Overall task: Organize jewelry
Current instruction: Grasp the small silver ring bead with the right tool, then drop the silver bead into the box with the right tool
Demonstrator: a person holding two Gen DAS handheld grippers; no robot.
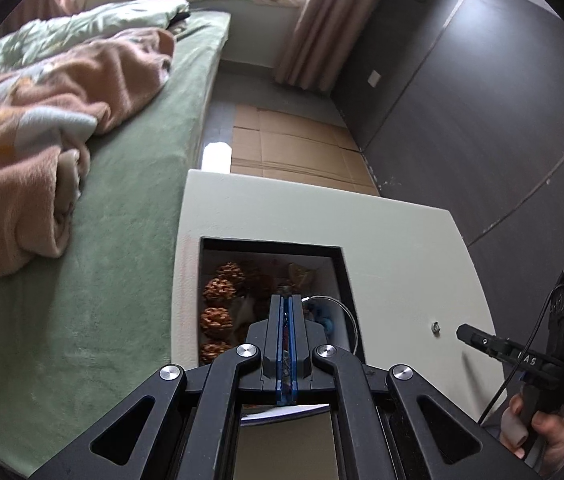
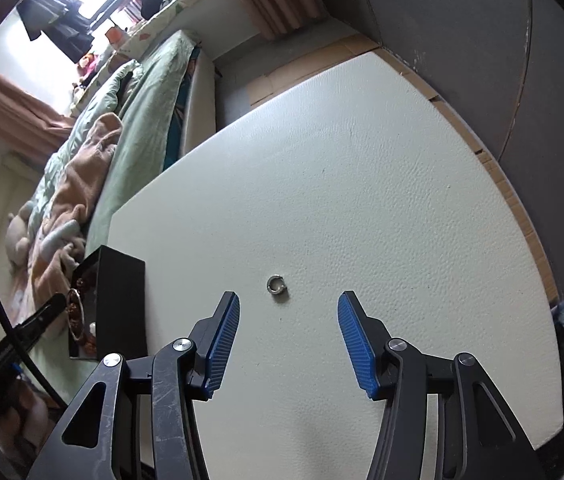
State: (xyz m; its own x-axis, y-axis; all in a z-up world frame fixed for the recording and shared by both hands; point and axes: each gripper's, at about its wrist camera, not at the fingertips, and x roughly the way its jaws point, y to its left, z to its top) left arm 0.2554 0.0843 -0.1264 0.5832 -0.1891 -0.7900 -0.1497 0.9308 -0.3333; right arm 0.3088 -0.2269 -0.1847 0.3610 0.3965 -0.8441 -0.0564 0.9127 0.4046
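A black open jewelry box [image 1: 340, 268] sits on a white table [image 1: 402, 248] and holds brown beaded pieces [image 1: 218, 316] and blue bits. My left gripper [image 1: 286, 300] is shut over the box, with a thin silver wire hoop [image 1: 352, 320] beside its tips; whether it grips the hoop is unclear. A small silver open ring [image 2: 277, 283] lies on the table [image 2: 362, 184]; it also shows in the left wrist view [image 1: 436, 326]. My right gripper [image 2: 288, 304] is open, its tips just short of the ring. The box [image 2: 120, 304] is to its left.
A bed with a green sheet [image 1: 122, 208] and pink blanket [image 1: 42, 120] runs along the table's left side. Flattened cardboard [image 1: 294, 148] lies on the floor beyond the table. A dark wall [image 1: 482, 100] stands to the right.
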